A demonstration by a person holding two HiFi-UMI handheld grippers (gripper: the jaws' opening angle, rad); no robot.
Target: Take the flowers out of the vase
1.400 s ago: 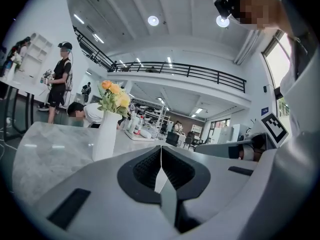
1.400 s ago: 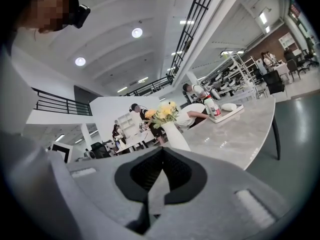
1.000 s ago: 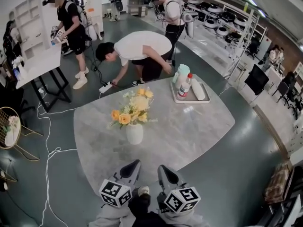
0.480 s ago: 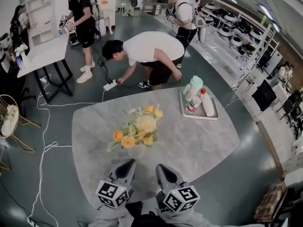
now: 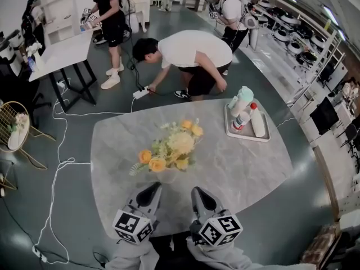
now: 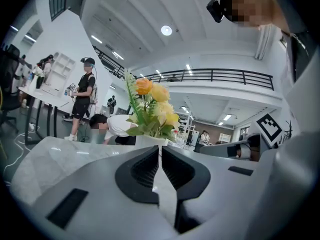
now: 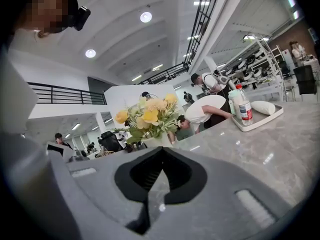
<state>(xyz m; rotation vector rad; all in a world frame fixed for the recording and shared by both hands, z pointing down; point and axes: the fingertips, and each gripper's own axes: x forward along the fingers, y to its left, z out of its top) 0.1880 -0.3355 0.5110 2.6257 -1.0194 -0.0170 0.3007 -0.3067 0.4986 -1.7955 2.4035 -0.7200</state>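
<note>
Head view, near edge of table point(image 5: 236, 167): note left gripper point(image 5: 154, 187) and right gripper point(image 5: 198, 192) side by side, both with jaws closed together on nothing, aimed forward; judged a pre-reach posture. Just beyond: find flowers point(image 5: 171, 148) seated upright in the white vase point(image 5: 165, 177), mid-table. Farther right: disregard tray point(image 5: 247, 136) of bottles, well apart.

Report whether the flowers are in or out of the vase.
In: the flowers rise bunched from the white vase, which stands upright on the table.
</note>
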